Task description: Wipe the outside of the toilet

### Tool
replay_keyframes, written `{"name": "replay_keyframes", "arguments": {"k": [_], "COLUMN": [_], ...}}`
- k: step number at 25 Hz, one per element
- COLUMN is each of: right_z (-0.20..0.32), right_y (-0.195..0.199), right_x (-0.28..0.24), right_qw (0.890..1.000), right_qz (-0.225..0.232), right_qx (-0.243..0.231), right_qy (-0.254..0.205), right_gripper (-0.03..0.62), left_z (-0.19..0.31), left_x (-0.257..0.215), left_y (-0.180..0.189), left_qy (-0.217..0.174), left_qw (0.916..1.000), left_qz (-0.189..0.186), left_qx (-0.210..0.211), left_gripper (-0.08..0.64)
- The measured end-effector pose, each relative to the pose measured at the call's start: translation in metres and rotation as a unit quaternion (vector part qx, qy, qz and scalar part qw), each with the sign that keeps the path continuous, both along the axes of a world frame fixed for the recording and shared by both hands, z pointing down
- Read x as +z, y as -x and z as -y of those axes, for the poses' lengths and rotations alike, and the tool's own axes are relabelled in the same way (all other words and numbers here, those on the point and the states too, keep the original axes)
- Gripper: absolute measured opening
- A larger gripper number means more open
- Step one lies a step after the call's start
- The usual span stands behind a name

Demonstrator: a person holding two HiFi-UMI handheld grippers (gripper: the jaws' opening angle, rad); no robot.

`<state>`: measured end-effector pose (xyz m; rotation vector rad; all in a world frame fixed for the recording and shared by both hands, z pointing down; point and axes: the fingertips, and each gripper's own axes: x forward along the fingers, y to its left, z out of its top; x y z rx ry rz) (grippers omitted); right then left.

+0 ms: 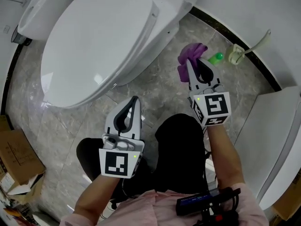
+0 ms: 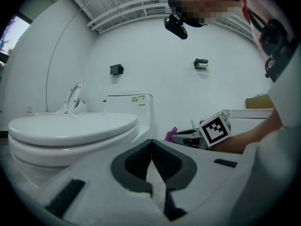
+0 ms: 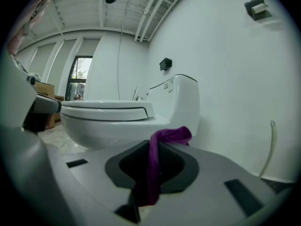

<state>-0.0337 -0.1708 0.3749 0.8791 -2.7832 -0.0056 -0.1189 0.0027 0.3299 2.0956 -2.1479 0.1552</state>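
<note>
A white toilet (image 1: 99, 36) with its lid down fills the upper left of the head view; it also shows in the left gripper view (image 2: 70, 131) and the right gripper view (image 3: 117, 117). My right gripper (image 1: 189, 64) is shut on a purple cloth (image 1: 190, 58), which bunches out past the tips, near the toilet's right side but apart from it. In the right gripper view the cloth (image 3: 160, 159) hangs between the closed jaws. My left gripper (image 1: 135, 99) is shut and empty, low in front of the bowl.
A green bottle (image 1: 216, 57) and a hose fitting (image 1: 236, 53) lie on the marble floor by the right wall. A white fixture (image 1: 275, 140) stands at the right. Cardboard boxes (image 1: 16, 157) sit at the lower left. A person's dark trouser legs (image 1: 181, 149) are below.
</note>
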Motion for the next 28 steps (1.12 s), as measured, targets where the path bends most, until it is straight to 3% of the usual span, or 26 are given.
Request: {"name": "replay_keyframes", "arguments": {"k": [12,28], "right_z": [0.037,0.159], "right_y": [0.007,0.039], "right_x": [-0.015,-0.012], "right_qw": [1.0,0.999], "right_qz": [0.009,-0.013], "right_qx": [-0.013,0.004], "right_qy": [-0.012,-0.047], "right_gripper": [0.061,0.06], "left_z": [-0.007,-0.012], "left_x": [-0.013,-0.012], "left_y": [0.0,0.006], "left_qy": [-0.022,-0.007], "left_qw": [0.999,0.9972], "left_qz": [0.026,0.041], "left_qx": [-0.027,-0.062], "left_gripper": [0.008,0.008]}}
